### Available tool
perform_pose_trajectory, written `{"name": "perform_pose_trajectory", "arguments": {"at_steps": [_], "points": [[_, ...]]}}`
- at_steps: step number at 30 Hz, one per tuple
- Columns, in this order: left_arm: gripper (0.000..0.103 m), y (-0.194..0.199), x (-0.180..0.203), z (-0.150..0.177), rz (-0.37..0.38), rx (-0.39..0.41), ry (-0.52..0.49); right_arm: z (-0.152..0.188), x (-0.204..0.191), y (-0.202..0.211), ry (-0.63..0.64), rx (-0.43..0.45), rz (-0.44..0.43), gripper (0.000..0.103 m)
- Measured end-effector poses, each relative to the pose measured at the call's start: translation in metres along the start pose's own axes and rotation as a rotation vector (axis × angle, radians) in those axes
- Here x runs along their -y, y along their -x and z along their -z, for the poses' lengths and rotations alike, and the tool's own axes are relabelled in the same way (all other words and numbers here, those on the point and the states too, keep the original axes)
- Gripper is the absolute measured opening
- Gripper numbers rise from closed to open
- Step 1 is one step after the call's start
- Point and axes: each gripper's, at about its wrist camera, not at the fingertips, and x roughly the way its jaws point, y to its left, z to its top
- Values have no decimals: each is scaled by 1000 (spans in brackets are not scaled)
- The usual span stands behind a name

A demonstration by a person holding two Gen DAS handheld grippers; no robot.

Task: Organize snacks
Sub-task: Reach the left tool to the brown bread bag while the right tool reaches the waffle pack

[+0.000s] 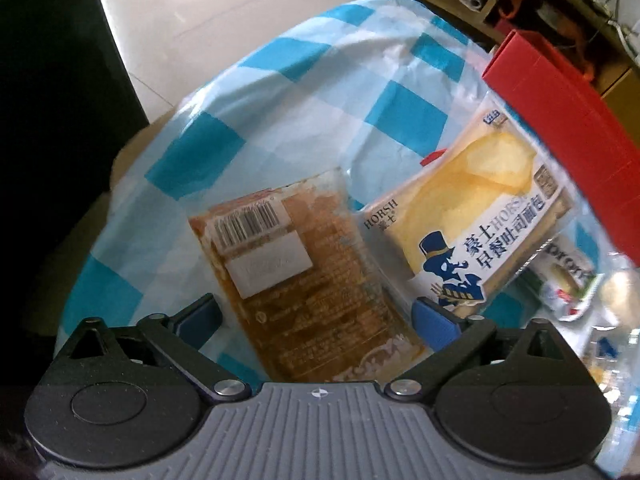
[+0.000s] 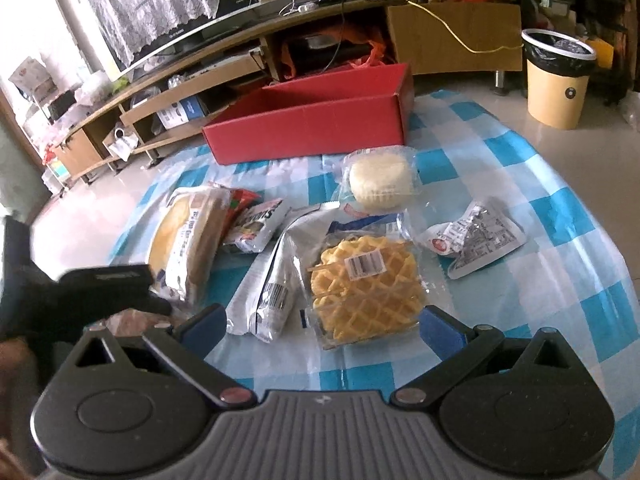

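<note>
In the left wrist view my left gripper [image 1: 316, 320] is open, its blue pads on either side of a brown snack packet [image 1: 304, 280] that lies barcode-up on the checked cloth. A yellow toast bread packet [image 1: 472, 216] lies just right of it, beside the red box [image 1: 560, 140]. In the right wrist view my right gripper [image 2: 322, 326] is open low over the table, with a waffle packet [image 2: 364, 284] and a silver packet [image 2: 272, 288] just ahead of its fingers. The open red box [image 2: 312, 120] stands at the far side.
More packets lie on the blue-and-white tablecloth [image 2: 520, 184]: a round white cake [image 2: 380, 180], a red-and-silver pouch [image 2: 476, 236], a small dark-lettered bag [image 2: 260, 226] and the bread [image 2: 188, 240]. The left gripper's dark body [image 2: 100, 284] is at the left. A bin [image 2: 556, 80] stands on the floor.
</note>
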Motion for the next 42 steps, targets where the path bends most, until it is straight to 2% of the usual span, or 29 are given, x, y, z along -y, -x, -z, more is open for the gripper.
{"name": "perform_pose_trajectory", "arguments": {"at_steps": [3, 5, 7, 11, 13, 14, 15, 17, 19, 24, 26, 28, 31, 34, 38, 40, 42], "points": [[95, 4, -2, 9, -3, 17, -84, -2, 6, 6, -9, 12, 10, 100], [78, 12, -5, 21, -15, 44, -206, -4, 12, 9, -30, 17, 12, 100], [76, 22, -16, 37, 9, 39, -312, -5, 18, 11, -51, 20, 14, 100], [75, 30, -37, 50, 77, -7, -416, -8, 26, 12, -70, 23, 40, 100], [82, 31, -42, 46, 116, -16, -373, -8, 30, 8, -81, 13, 68, 100], [90, 31, -41, 44, 127, -8, -361, -7, 30, 5, -87, 5, 77, 100], [94, 30, -40, 43, 118, 6, -361, -7, 31, 3, -87, -3, 81, 100], [98, 24, -32, 44, 54, 16, -373, -9, 28, -2, -69, -8, 101, 100], [97, 18, -30, 52, 15, 26, -378, -12, 24, -6, -42, -6, 117, 100], [65, 32, -30, 55, 59, 55, -396, -24, 24, -20, -31, -12, 164, 100], [61, 35, -33, 54, 116, 31, -382, -28, 21, -28, -28, -29, 170, 100], [60, 34, -33, 56, 147, 16, -387, -29, 14, -35, 4, -28, 188, 100], [58, 36, -32, 58, 167, 11, -412, -31, 3, -50, 93, -45, 266, 100], [58, 35, -31, 56, 187, 3, -422, -31, 6, -65, 88, -78, 263, 100], [60, 35, -34, 55, 219, -2, -420, -36, 9, -75, 76, -86, 210, 100], [64, 34, -37, 53, 247, -10, -432, -38, 10, -67, 61, -54, 165, 100], [75, 33, -38, 54, 265, -7, -438, -38, 9, -63, 79, -47, 113, 100]]}}
